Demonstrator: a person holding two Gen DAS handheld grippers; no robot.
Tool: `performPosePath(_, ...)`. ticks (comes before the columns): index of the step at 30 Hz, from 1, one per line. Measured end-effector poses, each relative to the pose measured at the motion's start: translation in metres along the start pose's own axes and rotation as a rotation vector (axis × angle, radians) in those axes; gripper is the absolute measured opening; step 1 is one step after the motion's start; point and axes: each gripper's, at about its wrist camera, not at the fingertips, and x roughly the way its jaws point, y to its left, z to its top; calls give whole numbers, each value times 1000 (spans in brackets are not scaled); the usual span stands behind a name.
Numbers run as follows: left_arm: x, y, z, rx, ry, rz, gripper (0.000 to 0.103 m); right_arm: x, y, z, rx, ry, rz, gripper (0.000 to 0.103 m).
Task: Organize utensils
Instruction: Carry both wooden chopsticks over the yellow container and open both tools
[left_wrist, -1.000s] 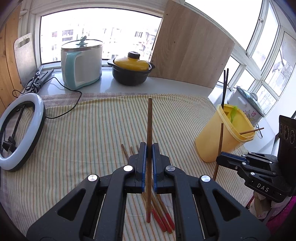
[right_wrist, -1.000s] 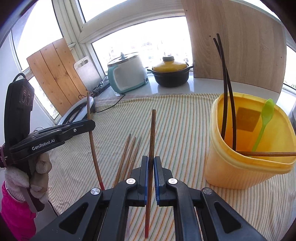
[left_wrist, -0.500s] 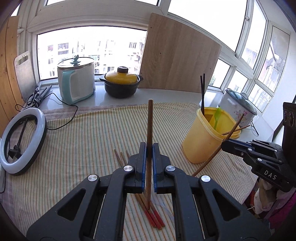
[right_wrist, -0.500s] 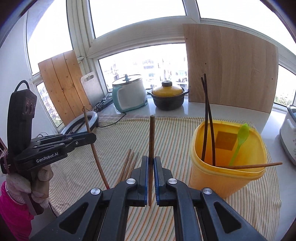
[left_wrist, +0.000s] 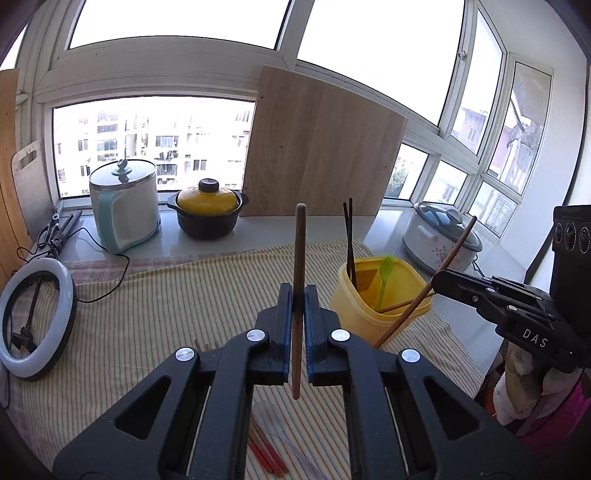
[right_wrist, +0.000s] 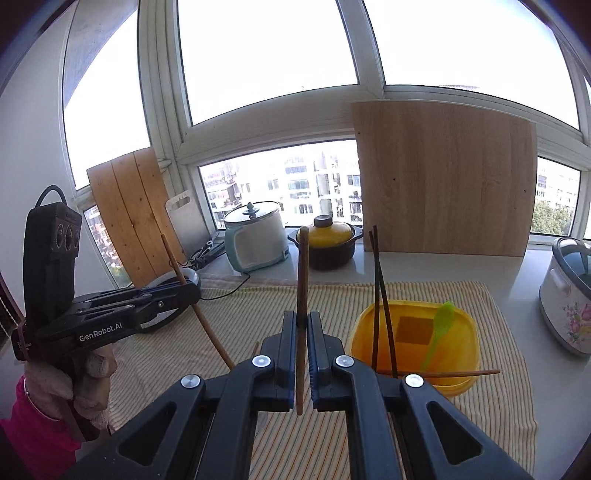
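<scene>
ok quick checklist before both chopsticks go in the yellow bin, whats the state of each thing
1. Left gripper grip: shut on a brown chopstick, held upright. Ok.
2. Right gripper grip: shut on its own chopstick, upright. Ok.
3. Yellow bin upright on the striped cloth, mouth open. Ok.
4. Room in the bin: two dark chopsticks, a green spoon and one brown chopstick lying across the rim; space remains. Ok.
5. Chopstick tips over the bin mouth: neither is above it yet. Not ok.
6. Red-tipped chopsticks left on the cloth: count hidden by the gripper. Cannot tell.
</scene>
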Motion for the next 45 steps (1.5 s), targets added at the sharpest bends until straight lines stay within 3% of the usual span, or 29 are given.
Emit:
performPosePath(18, -2, -53, 52, 52, -100, -73, 4, -45, -56, 39, 100, -162, -91, 3)
performPosePath(33, 35, -89, 69, 91, -99, -89, 4, -25, -100, 26, 167, -109, -173, 3)
performPosePath(45, 81, -94, 49, 80, 4, -75, 4, -1, -110, 6, 177, -26, -179, 3)
